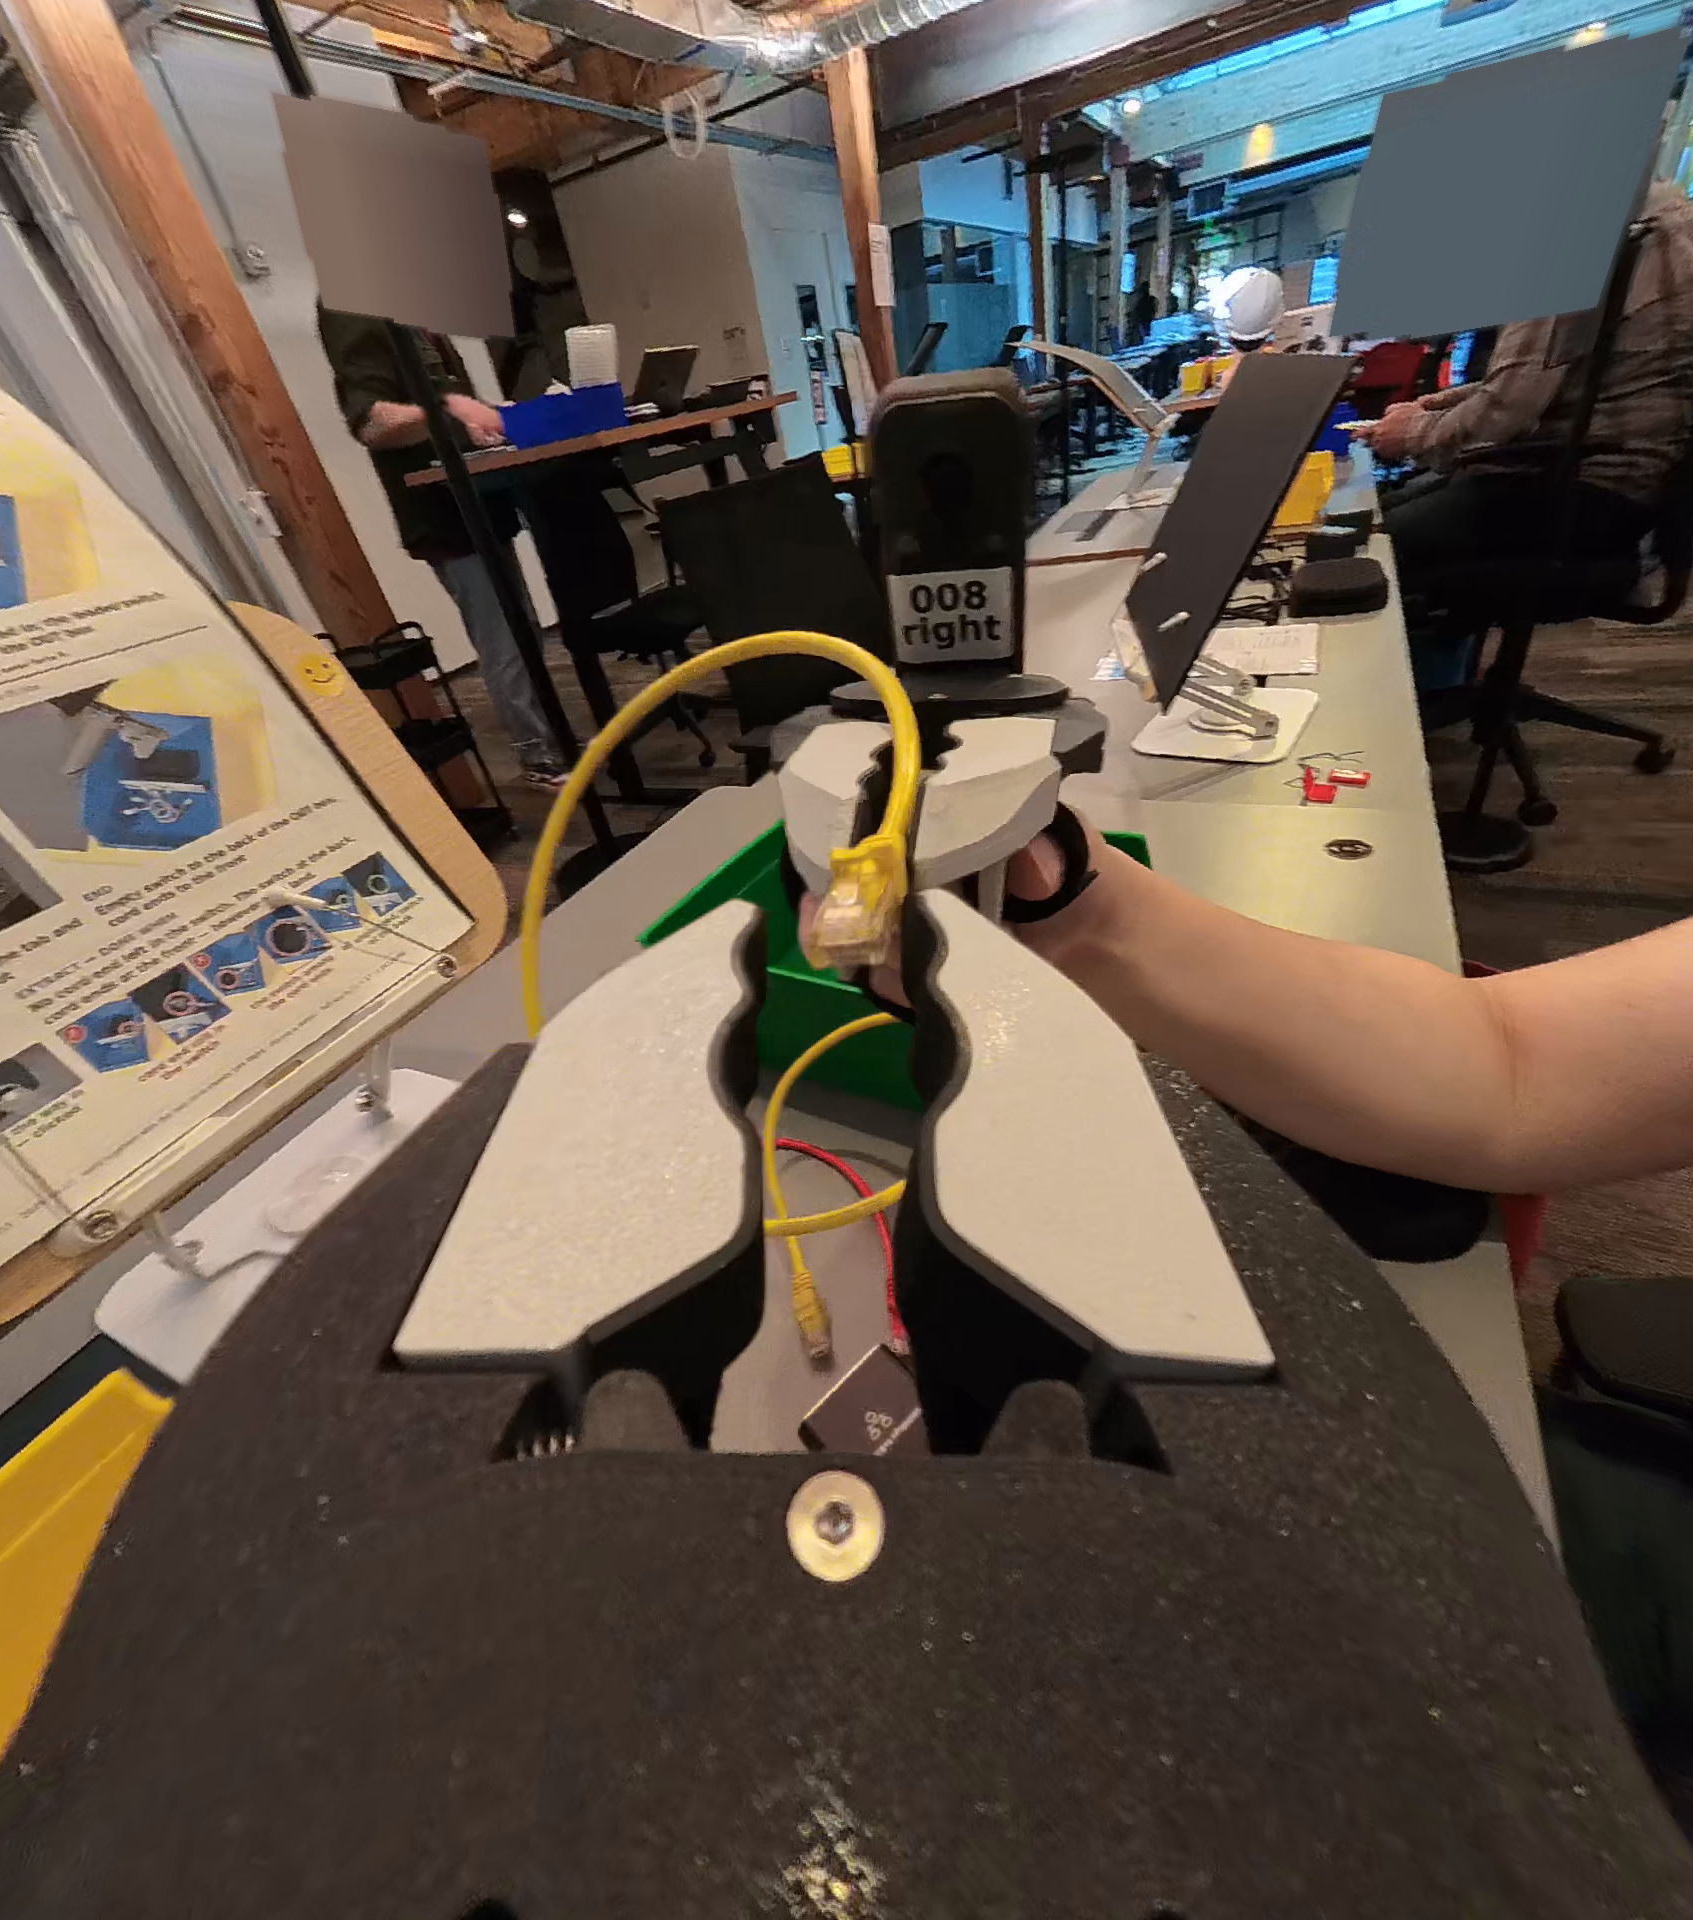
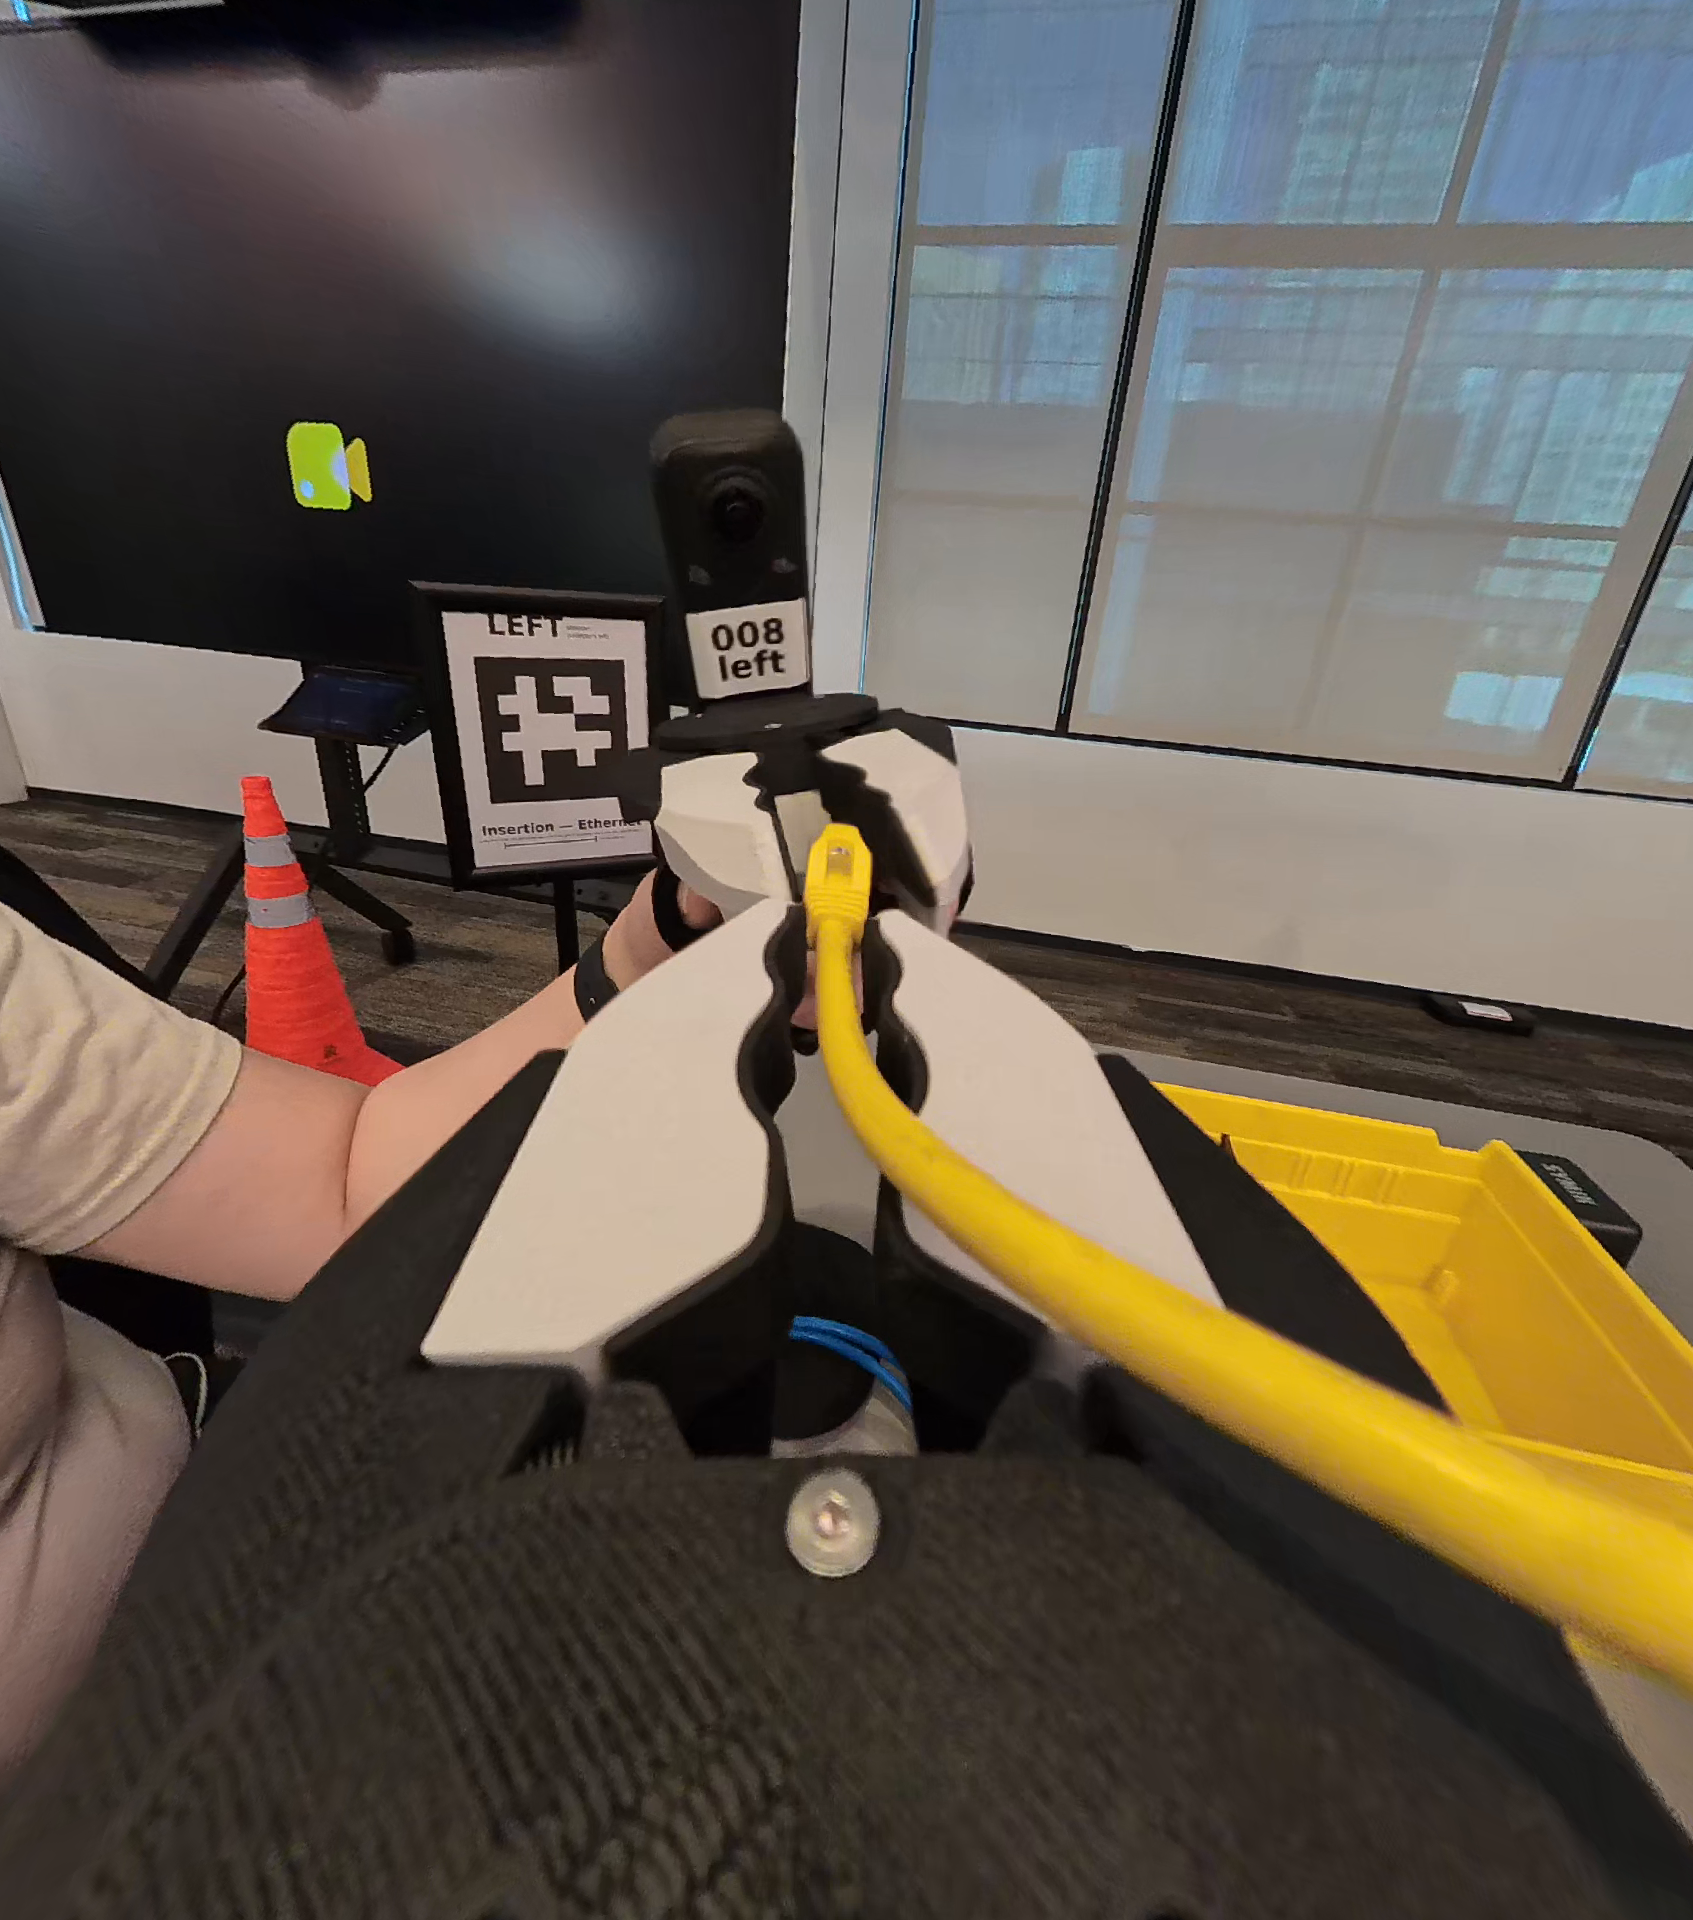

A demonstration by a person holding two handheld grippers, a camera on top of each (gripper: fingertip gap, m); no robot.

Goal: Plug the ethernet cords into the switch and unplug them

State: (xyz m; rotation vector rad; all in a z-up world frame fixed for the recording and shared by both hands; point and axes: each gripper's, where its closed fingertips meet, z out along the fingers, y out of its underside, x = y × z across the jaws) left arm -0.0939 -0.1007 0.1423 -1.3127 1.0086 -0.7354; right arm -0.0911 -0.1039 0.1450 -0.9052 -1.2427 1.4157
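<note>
My right gripper is shut on a yellow ethernet cord just behind its plug. The cord runs back over my right finger. In the left wrist view the right gripper holds that plug up in the air, pointing at me, and the cord loops up and left. My left gripper is open, its fingertips on either side of the plug, not closed on it. The dark switch lies on the table below, with a second yellow plug and a red cord beside it.
A green bin stands behind the grippers and a yellow bin at the table's side. An instruction board stands on the left. A blue cord lies below the right gripper. An orange cone and a sign stand are on the floor. Only a small space, under 4 cm, lies between the two pairs of fingers. The dark switch is about 25 centimetres from both grippers' fingertips.
</note>
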